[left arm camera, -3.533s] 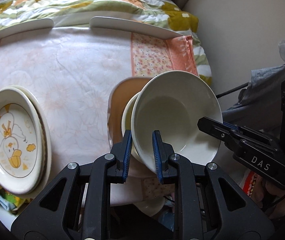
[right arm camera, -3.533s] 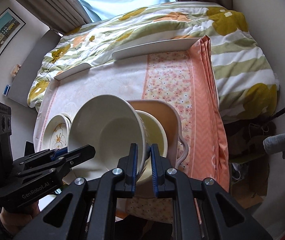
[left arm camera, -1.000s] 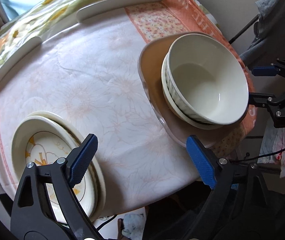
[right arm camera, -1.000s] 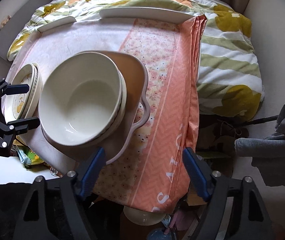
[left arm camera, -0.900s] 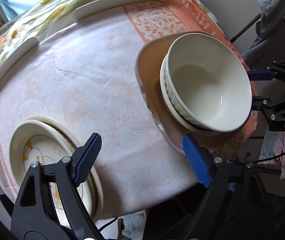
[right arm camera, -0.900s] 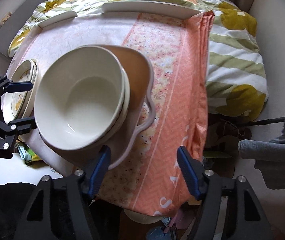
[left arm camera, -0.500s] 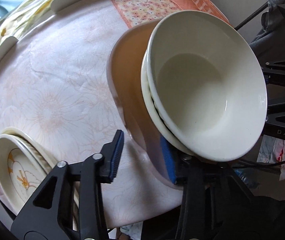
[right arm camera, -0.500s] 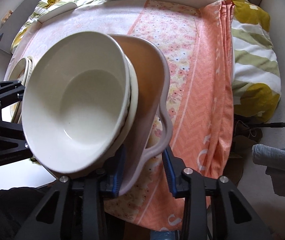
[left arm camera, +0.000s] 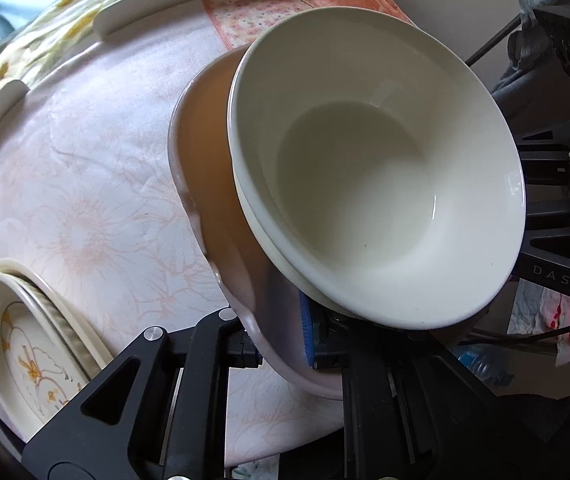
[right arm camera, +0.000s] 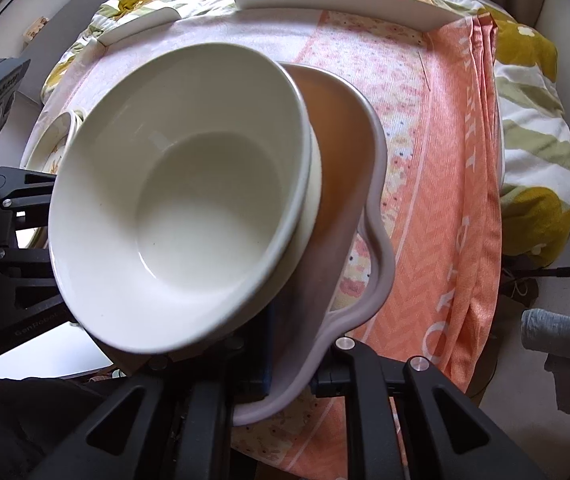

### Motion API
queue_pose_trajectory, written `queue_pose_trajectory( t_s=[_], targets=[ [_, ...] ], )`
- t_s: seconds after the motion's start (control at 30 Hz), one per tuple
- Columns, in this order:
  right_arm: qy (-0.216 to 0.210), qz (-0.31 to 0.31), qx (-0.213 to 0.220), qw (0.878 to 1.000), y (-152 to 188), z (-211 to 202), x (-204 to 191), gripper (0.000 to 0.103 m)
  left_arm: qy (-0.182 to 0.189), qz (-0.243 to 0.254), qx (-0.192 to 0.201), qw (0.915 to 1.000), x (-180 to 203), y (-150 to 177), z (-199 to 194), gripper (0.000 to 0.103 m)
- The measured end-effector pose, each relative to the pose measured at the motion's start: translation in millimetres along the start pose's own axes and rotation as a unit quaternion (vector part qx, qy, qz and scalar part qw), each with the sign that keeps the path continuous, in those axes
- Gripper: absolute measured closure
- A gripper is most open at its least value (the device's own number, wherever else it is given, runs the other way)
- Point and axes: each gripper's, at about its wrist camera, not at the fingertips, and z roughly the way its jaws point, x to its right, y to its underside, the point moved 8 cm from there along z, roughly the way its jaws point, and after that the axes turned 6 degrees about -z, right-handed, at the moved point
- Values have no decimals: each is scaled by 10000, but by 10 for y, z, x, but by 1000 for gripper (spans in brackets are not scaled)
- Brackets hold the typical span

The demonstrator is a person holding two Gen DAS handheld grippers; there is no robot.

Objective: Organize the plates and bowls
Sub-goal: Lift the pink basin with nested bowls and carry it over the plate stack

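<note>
Two nested cream ceramic bowls (left arm camera: 377,168) sat on a shallow tan plate with a lilac rim (right arm camera: 373,216) (likely for carrying together). Each hand-held gripper, left (left arm camera: 281,340) and right (right arm camera: 291,376), pinched that plate's rim over the cloth-covered counter (left arm camera: 85,184).
</note>
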Motion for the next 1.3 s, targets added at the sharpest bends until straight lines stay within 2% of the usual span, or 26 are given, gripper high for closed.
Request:
queue_pose_trajectory(
  t_s=[0.13, 0.27, 0.43, 0.67, 0.97, 1.3],
  targets=[
    [13, -136, 136, 9998, -132, -110, -6, 91, -49, -121, 158, 9998, -104, -65, -192, 91],
    [27, -409, 262, 9988, -304, -295, -182, 91, -194, -214, 369, 9989, -260, -59, -512, 91],
    [55, -700, 382, 9968, -530, -525, -523, 91, -269, -399, 553, 9973, -520, 72, -943, 91],
    [55, -892, 509, 9947, -813, -610, -1166, 90, -306, -480, 759, 9955, -1075, 417, -1356, 91],
    [-16, -634, 487, 9968, -1010, -369, -2020, 90, -275, -311, 595, 9974, -1843, 841, -1465, 91],
    [-54, -234, 379, 9990, -1084, 96, -2433, 90, -157, -177, 324, 9992, -2278, 1100, -1149, 91]
  ],
)
